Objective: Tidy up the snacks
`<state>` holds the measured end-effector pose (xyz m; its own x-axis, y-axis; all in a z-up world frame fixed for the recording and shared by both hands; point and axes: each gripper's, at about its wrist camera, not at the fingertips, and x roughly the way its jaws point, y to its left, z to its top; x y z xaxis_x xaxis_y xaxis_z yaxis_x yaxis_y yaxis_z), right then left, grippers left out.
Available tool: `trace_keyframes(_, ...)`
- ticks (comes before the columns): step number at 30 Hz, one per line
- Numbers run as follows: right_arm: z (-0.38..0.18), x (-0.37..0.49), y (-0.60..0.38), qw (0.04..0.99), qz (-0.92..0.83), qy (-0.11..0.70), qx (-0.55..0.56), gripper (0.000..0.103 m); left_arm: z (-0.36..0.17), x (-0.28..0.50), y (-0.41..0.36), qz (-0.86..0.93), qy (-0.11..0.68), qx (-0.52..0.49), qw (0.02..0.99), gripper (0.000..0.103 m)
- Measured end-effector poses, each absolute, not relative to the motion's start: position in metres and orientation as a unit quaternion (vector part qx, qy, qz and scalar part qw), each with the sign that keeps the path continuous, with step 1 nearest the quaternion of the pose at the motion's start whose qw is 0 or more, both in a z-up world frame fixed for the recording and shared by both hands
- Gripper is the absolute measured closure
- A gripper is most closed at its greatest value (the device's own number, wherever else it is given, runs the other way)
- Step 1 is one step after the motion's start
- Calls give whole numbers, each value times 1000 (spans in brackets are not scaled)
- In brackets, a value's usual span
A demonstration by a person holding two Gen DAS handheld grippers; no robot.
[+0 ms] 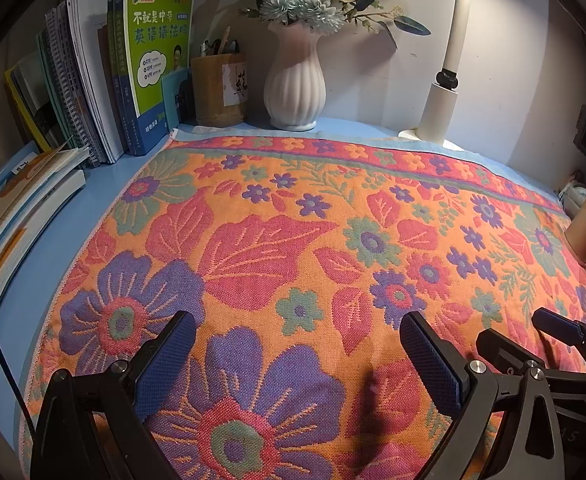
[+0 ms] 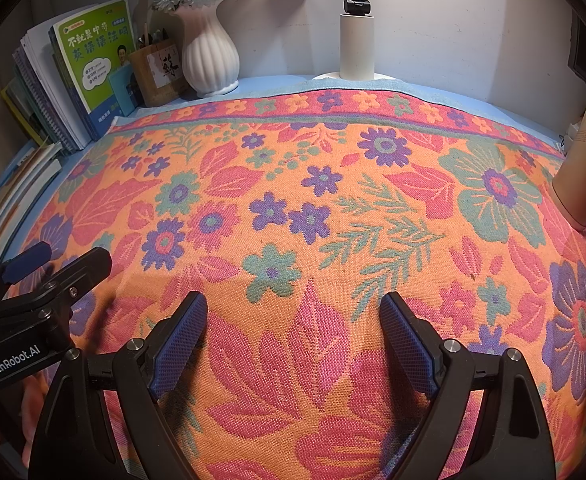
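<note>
Hovering open and empty over a floral cloth (image 2: 293,200) on the worktop, the left gripper (image 1: 297,360) and right gripper (image 2: 293,340) have no snacks in view, so handling cannot be judged

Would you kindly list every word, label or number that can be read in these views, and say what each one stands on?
"不就是中考 英语语法吗": cover of the green book.
"GenRobot.AI": body of the left tool, seen from the right wrist.
Small bubble lines on the green book's cover: too small to read.
Black brush character on the pen holder label: not legible.
Spines of the other books: too blurred.
</note>
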<state>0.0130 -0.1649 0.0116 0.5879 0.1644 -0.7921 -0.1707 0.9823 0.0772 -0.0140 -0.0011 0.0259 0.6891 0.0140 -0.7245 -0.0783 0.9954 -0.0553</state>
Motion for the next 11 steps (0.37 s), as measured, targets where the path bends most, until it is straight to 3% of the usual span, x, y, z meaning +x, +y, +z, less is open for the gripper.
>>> trace_keyframes(11,12,13,-164,891,93,444,-4,14,33,-22,-6,41,359,-26,932,2)
